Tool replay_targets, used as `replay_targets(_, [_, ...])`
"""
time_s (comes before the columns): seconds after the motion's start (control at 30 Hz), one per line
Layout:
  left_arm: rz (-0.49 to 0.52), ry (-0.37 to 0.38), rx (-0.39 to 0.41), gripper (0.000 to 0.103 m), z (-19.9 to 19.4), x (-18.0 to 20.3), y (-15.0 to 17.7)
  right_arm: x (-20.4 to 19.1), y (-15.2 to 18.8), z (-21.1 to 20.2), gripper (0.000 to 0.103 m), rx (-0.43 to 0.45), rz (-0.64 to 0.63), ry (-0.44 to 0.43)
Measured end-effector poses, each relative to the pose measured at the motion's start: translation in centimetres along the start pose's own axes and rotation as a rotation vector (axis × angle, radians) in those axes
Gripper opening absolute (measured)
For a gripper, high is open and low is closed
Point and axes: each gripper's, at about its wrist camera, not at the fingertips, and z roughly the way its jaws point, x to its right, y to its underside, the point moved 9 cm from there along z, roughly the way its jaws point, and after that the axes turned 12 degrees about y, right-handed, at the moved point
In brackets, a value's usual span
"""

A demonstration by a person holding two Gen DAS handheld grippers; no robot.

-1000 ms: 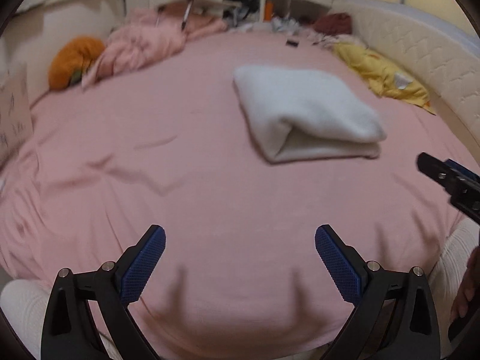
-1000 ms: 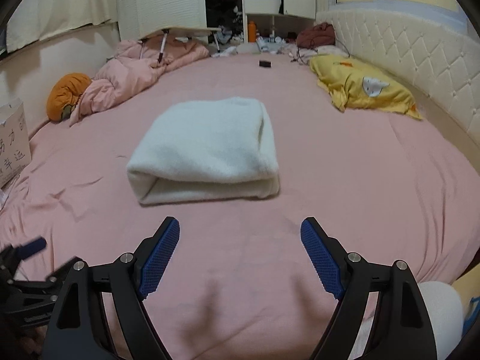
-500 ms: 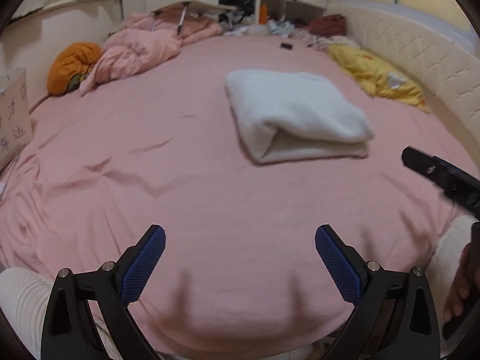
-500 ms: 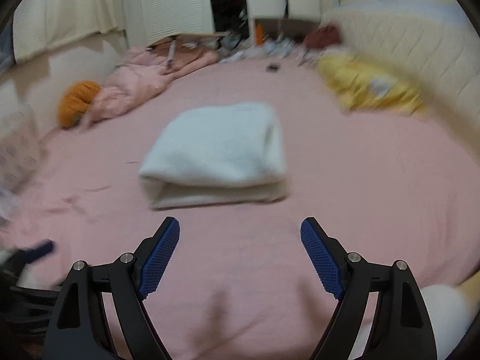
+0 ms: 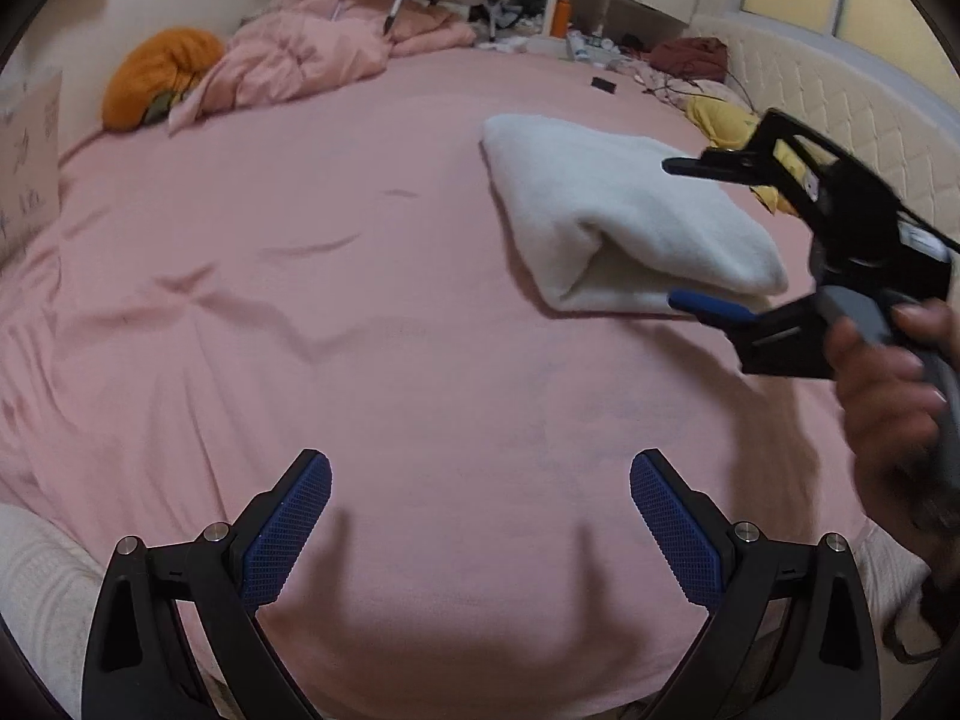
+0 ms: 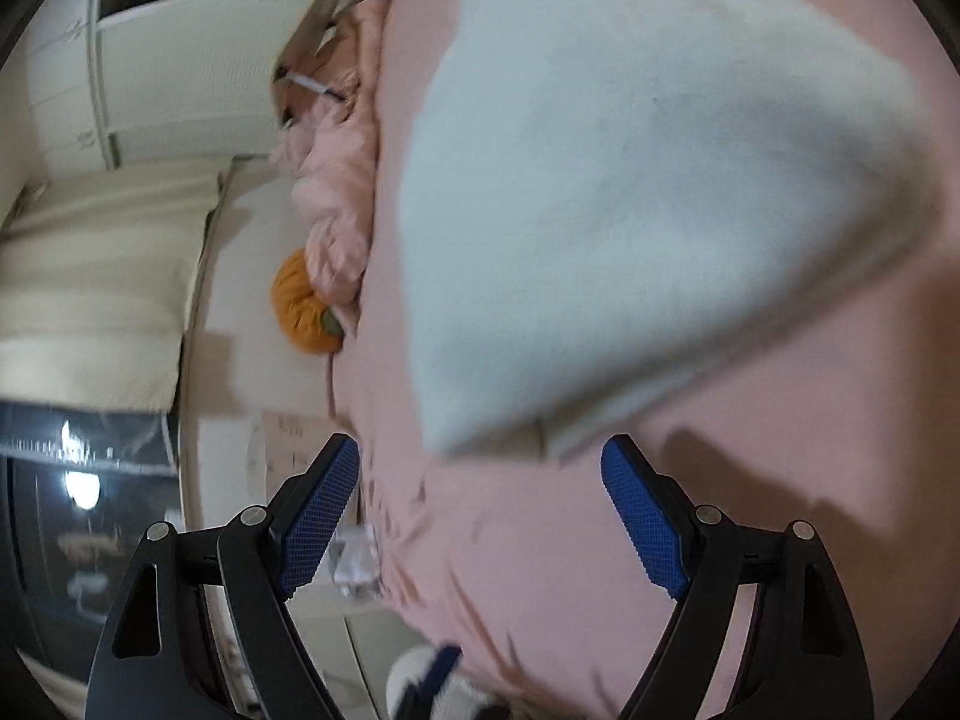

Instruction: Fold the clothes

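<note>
The white garment (image 5: pixel 624 216) lies folded into a thick bundle on the pink bed (image 5: pixel 360 324), right of centre, and your right gripper (image 5: pixel 690 234), jaws wide and turned sideways, nears its edge while your left gripper (image 5: pixel 480 516) gapes empty, so perhaps one fold remains.

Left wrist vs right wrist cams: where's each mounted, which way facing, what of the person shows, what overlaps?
Left wrist: on the left gripper, angled down across the pink bed; open jaws, the right gripper, a hand.
Right wrist: on the right gripper, rolled sideways, close to the folded white garment; open jaws only.
Shared: white garment, bed, orange cushion.
</note>
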Motion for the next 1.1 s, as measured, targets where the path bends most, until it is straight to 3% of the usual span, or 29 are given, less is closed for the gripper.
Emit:
replay_targets(0.17, [-0.075,0.041,0.008,0.1,0.4,-1.2,-0.5,1.0,-3.4,0.5,0.081,0.014,0.1,0.005])
replay_targets(0.2, [-0.085,0.046,0.008,0.1,0.6,-1.4,-0.6,0.1,-4.0,-1.2,0.057,0.089,0.058,-0.044])
replay_targets(0.23, [-0.093,0.049,0.006,0.1,0.7,-1.6,-0.6,-0.9,-4.6,-3.1,0.02,0.173,0.006,-0.098])
replay_targets(0.27, [-0.102,0.053,0.002,0.1,0.9,-1.7,-0.5,-1.8,-4.8,-4.7,0.014,0.243,-0.077,-0.102])
replay_targets(0.3, [-0.112,0.057,-0.003,0.1,1.1,-1.9,-0.4,-1.9,-4.8,-5.1,0.015,0.254,-0.112,-0.087])
replay_targets(0.37, [-0.13,0.064,-0.014,0.1,1.5,-2.2,-0.3,-0.3,-4.8,-4.0,0.023,0.173,-0.096,0.009])
replay_targets(0.4, [-0.136,0.067,-0.022,0.1,1.8,-2.3,-0.2,0.8,-4.7,-3.1,0.04,0.111,-0.081,0.085])
replay_targets(0.43, [-0.141,0.068,-0.026,0.1,1.9,-2.4,-0.2,1.7,-4.5,-2.8,0.04,0.078,-0.08,0.136])
replay_targets(0.57, [-0.155,0.089,-0.021,0.1,1.9,-2.4,-0.2,3.4,-5.2,-5.2,0.043,0.194,-0.043,0.107])
replay_targets(0.6, [-0.155,0.098,-0.017,0.1,1.9,-2.2,-0.3,4.0,-5.5,-5.5,0.043,0.19,-0.011,0.064])
replay_targets(0.67, [-0.145,0.114,-0.012,0.1,1.9,-1.7,-0.5,4.7,-6.2,-6.0,0.014,0.198,0.001,0.05])
replay_targets(0.7, [-0.134,0.121,-0.014,0.1,2.0,-1.4,-0.6,4.8,-6.4,-6.3,0.013,0.199,0.0,0.037])
replay_targets(0.77, [-0.115,0.133,-0.015,0.1,2.0,-0.8,-1.0,4.7,-6.3,-6.6,0.017,0.181,-0.012,0.024])
replay_targets(0.8, [-0.112,0.144,-0.011,0.1,2.0,-0.4,-1.3,4.6,-6.2,-6.7,0.026,0.162,-0.025,0.029])
replay_targets(0.83, [-0.118,0.165,-0.008,0.1,2.2,-0.1,-1.7,5.0,-5.9,-6.8,0.043,0.148,-0.035,0.062])
replay_targets(0.9, [-0.144,0.21,-0.01,0.1,2.9,0.6,-2.8,6.1,-5.6,-7.7,0.049,0.164,-0.045,0.108])
replay_targets(0.97, [-0.141,0.217,-0.007,0.1,4.2,1.2,-4.5,7.0,-6.1,-9.2,0.079,0.199,-0.018,0.066])
replay_targets(1.0, [-0.105,0.178,0.009,0.1,5.0,1.4,-5.6,7.1,-6.4,-9.6,0.091,0.192,0.013,0.012])
replay_targets(1.1, [0.118,0.014,0.047,0.1,7.1,2.8,-8.3,7.4,-7.6,-10.3,0.091,0.167,0.082,-0.117])
